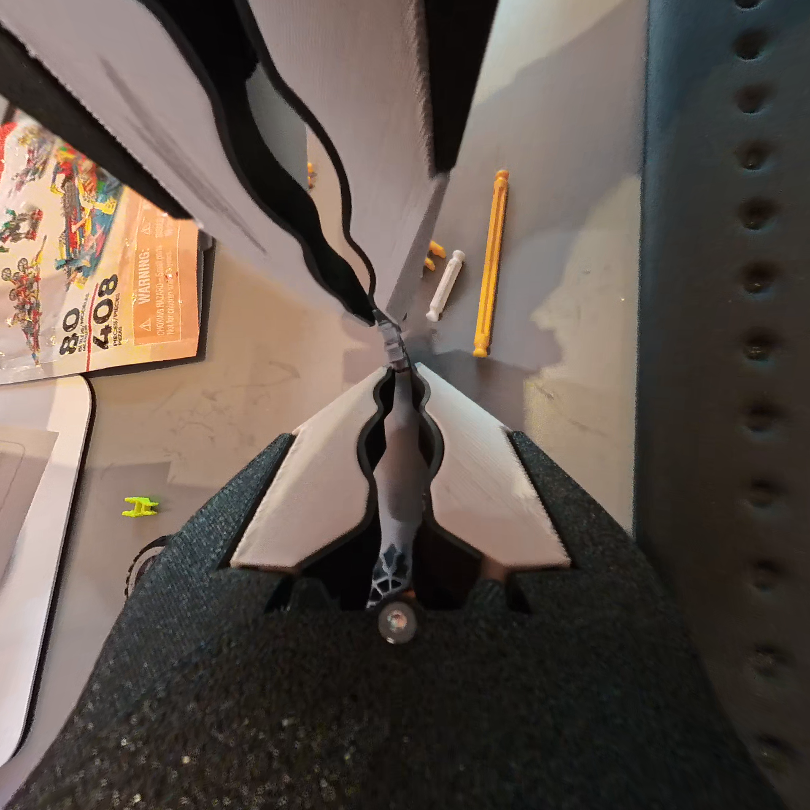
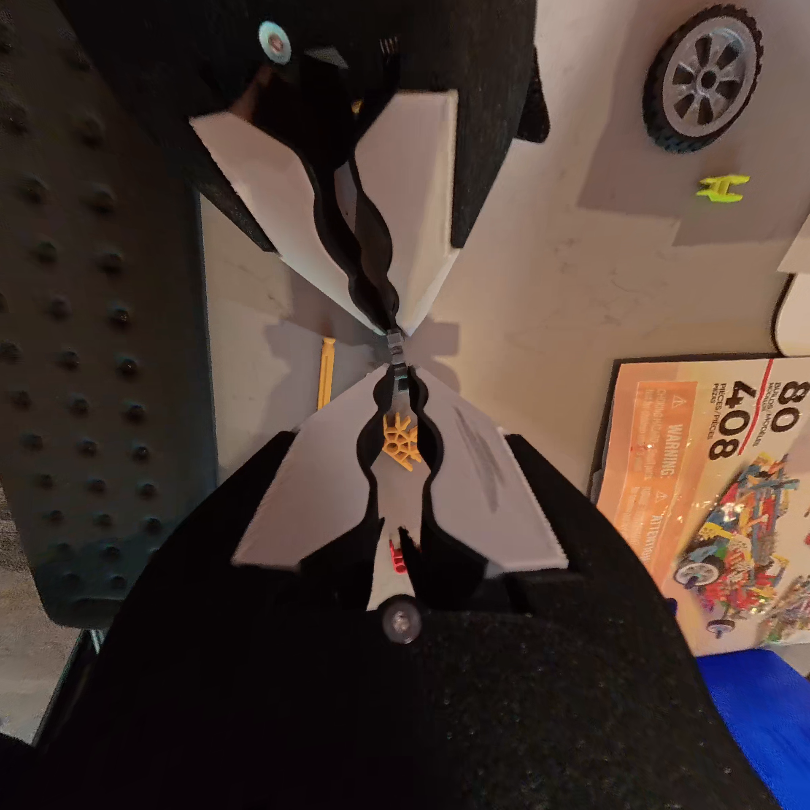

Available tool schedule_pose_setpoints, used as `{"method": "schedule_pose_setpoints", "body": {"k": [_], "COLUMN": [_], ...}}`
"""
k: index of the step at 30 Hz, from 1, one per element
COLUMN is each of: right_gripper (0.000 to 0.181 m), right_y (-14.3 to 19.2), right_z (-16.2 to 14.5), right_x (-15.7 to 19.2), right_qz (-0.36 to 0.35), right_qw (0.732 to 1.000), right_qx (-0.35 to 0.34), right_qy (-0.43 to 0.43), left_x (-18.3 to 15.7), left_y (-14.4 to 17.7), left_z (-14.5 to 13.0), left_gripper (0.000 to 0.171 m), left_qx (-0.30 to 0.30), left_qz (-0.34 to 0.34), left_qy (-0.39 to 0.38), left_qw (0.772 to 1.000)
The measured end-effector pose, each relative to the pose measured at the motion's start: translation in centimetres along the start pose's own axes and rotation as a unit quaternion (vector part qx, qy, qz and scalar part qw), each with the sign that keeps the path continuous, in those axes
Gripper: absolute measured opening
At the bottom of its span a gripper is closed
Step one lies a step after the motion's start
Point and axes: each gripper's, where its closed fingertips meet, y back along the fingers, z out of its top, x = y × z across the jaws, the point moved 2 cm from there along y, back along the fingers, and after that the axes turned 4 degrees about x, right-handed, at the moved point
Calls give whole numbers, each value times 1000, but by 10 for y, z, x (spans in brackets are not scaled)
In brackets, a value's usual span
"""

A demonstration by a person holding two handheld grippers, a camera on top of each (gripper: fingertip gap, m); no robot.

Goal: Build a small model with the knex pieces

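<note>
Pale and a bit scratched, the table (image 2: 548,298) is where the small toy building parts lie. Above it the two grippers meet tip to tip.

The left gripper (image 1: 396,372) is clenched on a grey rod (image 1: 396,460). The rod runs along between its fingers and pokes out a little past the tips. The right gripper (image 2: 398,372) is squeezed on a small dark grey piece (image 2: 396,350) at its tips. From the left wrist view the right gripper comes in from the top, and its tips touch the end of the rod. So the grey rod points straight at the right gripper, and the two grey parts are in one line. I cannot tell if they are snapped together or only touching.

Now the counting. One long yellow rod (image 1: 492,263) lies on the table, just beside the tips. One short white rod (image 1: 445,285) lies next to it. One yellow fan-shaped piece (image 2: 399,440) shows under the right gripper. One small red piece (image 2: 396,559) lies close to it. One lime green clip (image 2: 723,188) sits well apart. One black wheel (image 2: 701,79) with a grey hub is near the clip. One box (image 2: 701,482) with bright toy pictures sits at the side. One dark panel (image 1: 723,394) with rows of holes runs along the table edge.
</note>
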Motion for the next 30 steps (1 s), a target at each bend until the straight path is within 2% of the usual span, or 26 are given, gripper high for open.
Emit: {"method": "schedule_pose_setpoints", "body": {"k": [7,14,17,22,27,30], "right_gripper": [6,13,22,21,21,17], "right_y": [-5,-7,2,20,1,-13], "right_z": [-9,-10,-13,-25,-37,-38], "right_x": [3,0,-5,3,25,26], "right_qz": [16,10,-10,-34,-31,-39], "right_qw": [999,998,997,991,989,985], "right_qx": [-34,-37,-52,-86,-81,-86], "right_qy": [-34,-42,-60,-96,-123,-146], "left_x": [1,1,2,2,2,2], "left_y": [-3,-4,-4,-5,-5,-5], "left_z": [2,2,2,3,3,3], "left_gripper": [6,6,6,5,5,5], "left_qx": [3,6,6,5,8,12], "left_qz": [-1,0,-2,-8,-10,-10], "left_qy": [-7,-4,-1,5,8,9], "left_qw": [1000,1000,1000,1000,1000,1000]}}
